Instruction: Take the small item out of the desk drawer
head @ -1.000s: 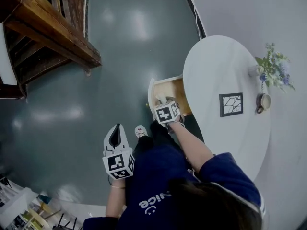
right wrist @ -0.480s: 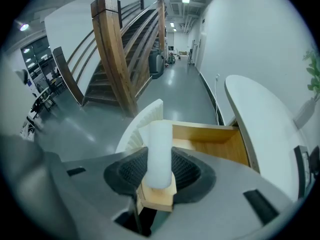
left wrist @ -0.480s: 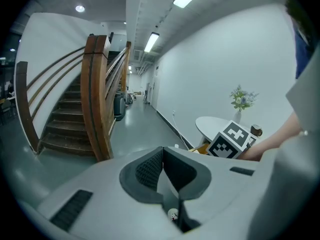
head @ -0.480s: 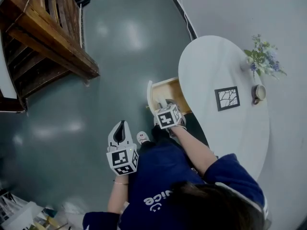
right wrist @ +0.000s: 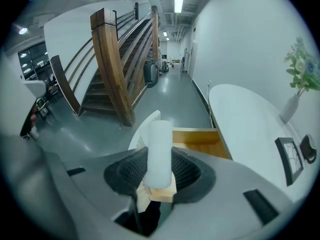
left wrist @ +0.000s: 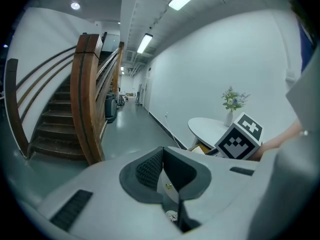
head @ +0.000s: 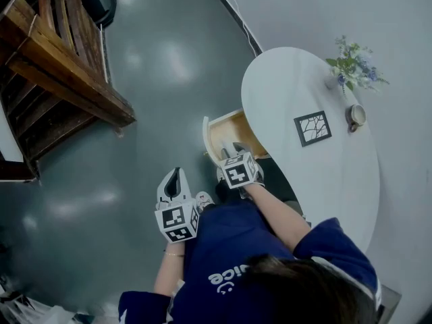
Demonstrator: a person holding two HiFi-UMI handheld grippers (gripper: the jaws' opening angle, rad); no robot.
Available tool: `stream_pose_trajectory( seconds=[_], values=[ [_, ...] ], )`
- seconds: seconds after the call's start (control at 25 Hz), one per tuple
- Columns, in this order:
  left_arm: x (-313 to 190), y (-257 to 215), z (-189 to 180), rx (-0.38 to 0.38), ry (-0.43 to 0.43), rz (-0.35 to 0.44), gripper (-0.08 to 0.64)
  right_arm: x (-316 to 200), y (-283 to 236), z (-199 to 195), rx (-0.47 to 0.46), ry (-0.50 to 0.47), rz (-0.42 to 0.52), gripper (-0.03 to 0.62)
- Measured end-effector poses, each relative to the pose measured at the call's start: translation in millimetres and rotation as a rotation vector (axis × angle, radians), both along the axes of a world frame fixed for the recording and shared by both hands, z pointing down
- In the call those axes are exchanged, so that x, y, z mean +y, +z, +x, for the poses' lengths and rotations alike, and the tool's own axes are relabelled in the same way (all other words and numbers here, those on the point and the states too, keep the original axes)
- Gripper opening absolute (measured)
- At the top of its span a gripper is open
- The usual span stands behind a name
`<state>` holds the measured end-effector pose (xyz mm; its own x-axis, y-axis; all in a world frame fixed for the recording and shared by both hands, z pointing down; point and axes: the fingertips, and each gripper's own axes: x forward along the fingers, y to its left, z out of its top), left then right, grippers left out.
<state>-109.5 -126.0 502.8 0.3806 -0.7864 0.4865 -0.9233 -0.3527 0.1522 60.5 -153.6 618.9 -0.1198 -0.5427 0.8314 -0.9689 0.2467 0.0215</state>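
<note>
Right claw [right wrist: 160,173] was pinching the white cylinder [right wrist: 160,149], pads on either side of its near end, most of the length sticking out past the tips. The item looked to be out of the drawer [head: 206,137], just above its open mouth, with the drawer pulled out from under the white worktop [head: 304,167]. Long axis ran along the claw's own line, so with the claw tipped steeply down the free end aimed at the drawer front and the floor beyond. The end was blunt, and I could make out no obvious top or bottom. My read on handling: light, stiff, smooth matte skin, probably not fragile, but round and slick enough to pivot or slide between the ribbed pads. Gripping near one end left it a lever to swing — I'd have preferred a hold nearer mid-length, across the diameter, with a moderate squeeze. There was a tan patch under its near end — couldn't tell whether it belonged to the item or the drawer. Left claw [left wrist: 163,156] was pressed together, empty, off to the side over the floor, well apart from the drawer.
</note>
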Motion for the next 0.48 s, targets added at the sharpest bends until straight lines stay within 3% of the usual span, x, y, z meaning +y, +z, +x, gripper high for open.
stream_pose_trajectory(
  seconds=[0.48],
  values=[
    [4, -2, 23, 0.034, 0.113, 0.023, 0.005, 26, -42, 9, -0.012, 0.073, 0.101, 0.147]
  ],
)
